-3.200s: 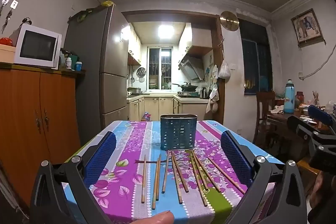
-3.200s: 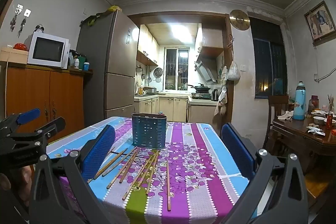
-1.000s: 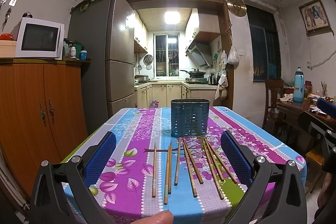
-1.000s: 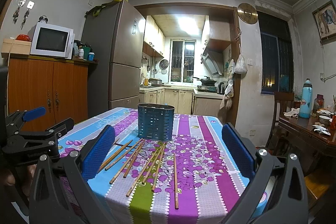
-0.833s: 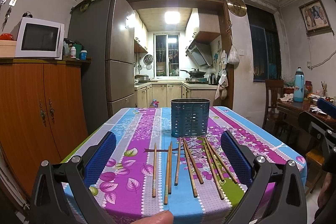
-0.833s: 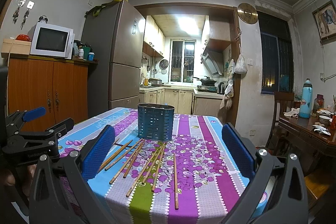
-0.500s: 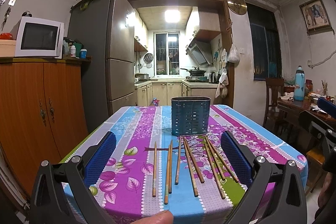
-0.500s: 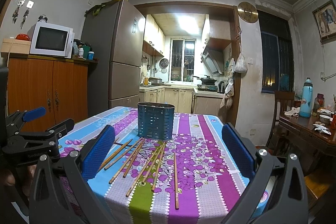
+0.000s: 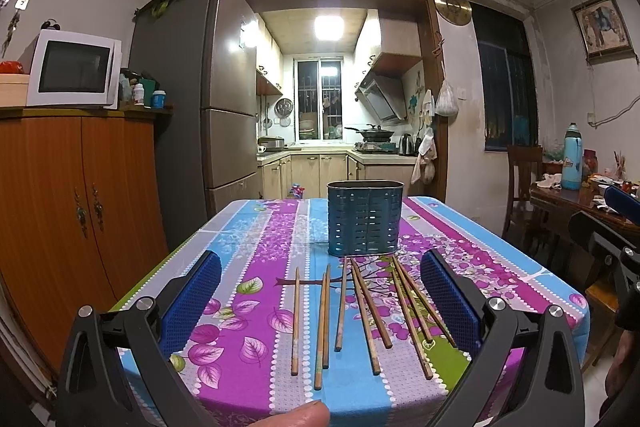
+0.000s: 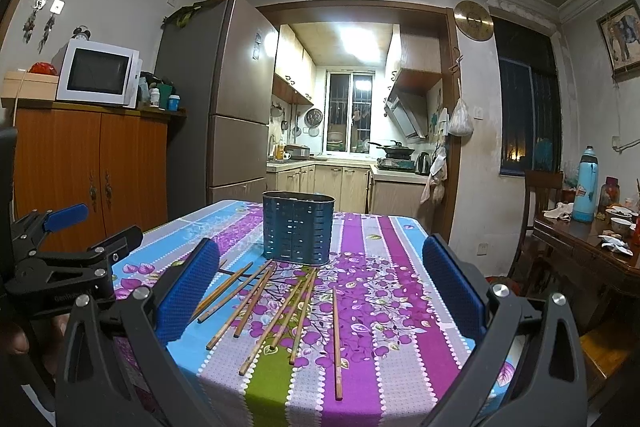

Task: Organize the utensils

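The left hand-held gripper (image 9: 320,291) is held above the near edge of the surface (image 9: 256,331), which is covered with a striped floral cloth in purple, blue and grey. Its two blue-padded fingers (image 9: 192,297) are spread wide apart and grip nothing. A fingertip of the person (image 9: 294,417) shows at the bottom edge of the left wrist view.

The thin brown wooden chopsticks (image 9: 362,307) lie flat on the surface in a loose fan, side by side, ahead of this gripper and framed between its two fingers. Their far ends point toward the dark blue perforated metal utensil holder (image 9: 365,223), which stands upright on the surface just behind them. The nearest chopstick tips lie close to the base of the holder. Whether the holder contains anything cannot be told.

The right hand-held gripper (image 10: 320,287) is held off the near right part of the surface, also with its blue-padded fingers spread wide and empty. In the right wrist view the chopsticks (image 10: 276,303) lie ahead and mostly toward its left finger; one chopstick lies apart from the rest, nearer the centre. The utensil holder (image 10: 298,227) stands ahead and left of centre. The left hand-held gripper (image 10: 64,267) appears at the left edge of this view.
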A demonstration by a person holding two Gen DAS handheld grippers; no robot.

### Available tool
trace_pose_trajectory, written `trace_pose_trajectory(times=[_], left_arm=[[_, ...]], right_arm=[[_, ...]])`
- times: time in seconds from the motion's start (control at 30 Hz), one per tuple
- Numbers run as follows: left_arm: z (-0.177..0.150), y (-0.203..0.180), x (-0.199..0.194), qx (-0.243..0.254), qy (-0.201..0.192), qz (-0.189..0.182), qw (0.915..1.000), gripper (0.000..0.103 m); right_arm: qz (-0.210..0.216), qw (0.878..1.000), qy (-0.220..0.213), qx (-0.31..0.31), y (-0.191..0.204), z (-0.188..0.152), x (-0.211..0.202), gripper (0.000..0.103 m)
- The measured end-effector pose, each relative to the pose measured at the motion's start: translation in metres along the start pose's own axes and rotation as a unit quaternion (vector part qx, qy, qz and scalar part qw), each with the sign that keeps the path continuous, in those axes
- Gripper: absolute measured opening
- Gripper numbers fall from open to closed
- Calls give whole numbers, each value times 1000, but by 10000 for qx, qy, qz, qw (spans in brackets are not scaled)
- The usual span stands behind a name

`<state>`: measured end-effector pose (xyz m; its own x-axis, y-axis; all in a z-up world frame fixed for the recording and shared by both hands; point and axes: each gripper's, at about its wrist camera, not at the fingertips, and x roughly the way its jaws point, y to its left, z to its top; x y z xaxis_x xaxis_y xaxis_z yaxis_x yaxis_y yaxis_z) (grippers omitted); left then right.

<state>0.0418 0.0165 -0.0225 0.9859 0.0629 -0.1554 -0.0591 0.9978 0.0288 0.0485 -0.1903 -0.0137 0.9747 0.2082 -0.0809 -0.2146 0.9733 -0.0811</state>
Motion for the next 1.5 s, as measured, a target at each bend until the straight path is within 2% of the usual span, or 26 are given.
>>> trace_pose_trajectory(times=[0.13, 0.23, 0.3, 0.37, 0.43, 0.47, 0.5, 0.53, 0.63, 0.7, 0.8, 0.93, 0.97, 1.17, 1.27, 1.33, 1.5], left_arm=[[2, 5, 8, 197, -13, 116, 9997, 100], [1, 32, 14, 10, -30, 153, 9999, 100], [-6, 54, 24, -58, 264, 281, 9992, 100], [-22, 81, 44, -277, 818, 211, 9960, 100], [-44, 102, 58, -421, 1151, 343, 9919, 100], [-52, 107, 62, -430, 1246, 399, 9905, 100], [-64, 111, 68, -411, 1389, 420, 9886, 100], [-71, 112, 72, -389, 1490, 416, 9872, 100], [-86, 110, 84, -253, 1683, 362, 9847, 99], [-92, 110, 87, -171, 1660, 320, 9855, 99], [-98, 108, 90, -130, 1629, 212, 9863, 98], [-104, 97, 95, -132, 1599, -75, 9870, 86], [-105, 95, 95, -120, 1575, -180, 9873, 80], [-109, 77, 97, 25, 1442, -538, 9881, 62], [-114, 65, 101, 73, 1500, -792, 9855, 46], [-117, 57, 104, 178, 1536, -819, 9846, 37], [-123, 45, 106, 335, 1584, -938, 9823, 33]], right_arm=[[47, 10000, 24, 59, 0, -3, 2, 98], [181, 9996, 210, -56, 1, -14, 8, 98], [247, 9985, 482, -74, -1, -27, 16, 98], [429, 9951, 890, -23, -4, -47, 27, 94], [527, 9895, 1342, 117, -7, -73, 41, 64], [559, 9869, 1504, 181, -9, -80, 48, 57], [605, 9837, 1676, 252, -11, -90, 55, 44], [614, 9811, 1811, 296, -11, -98, 62, 36], [605, 9770, 2019, 335, -11, -116, 81, 27], [555, 9761, 2076, 312, -16, -123, 88, 22], [474, 9746, 2158, 379, -20, -136, 89, 18], [585, 9749, 2078, 541, -29, -142, 84, 14], [626, 9754, 2048, 520, -32, -142, 85, 14], [663, 9789, 1890, 408, -30, -144, 83, 12], [642, 9797, 1854, 412, -30, -144, 85, 11], [646, 9798, 1842, 430, -31, -144, 85, 11], [638, 9798, 1852, 409, -31, -143, 86, 11]])
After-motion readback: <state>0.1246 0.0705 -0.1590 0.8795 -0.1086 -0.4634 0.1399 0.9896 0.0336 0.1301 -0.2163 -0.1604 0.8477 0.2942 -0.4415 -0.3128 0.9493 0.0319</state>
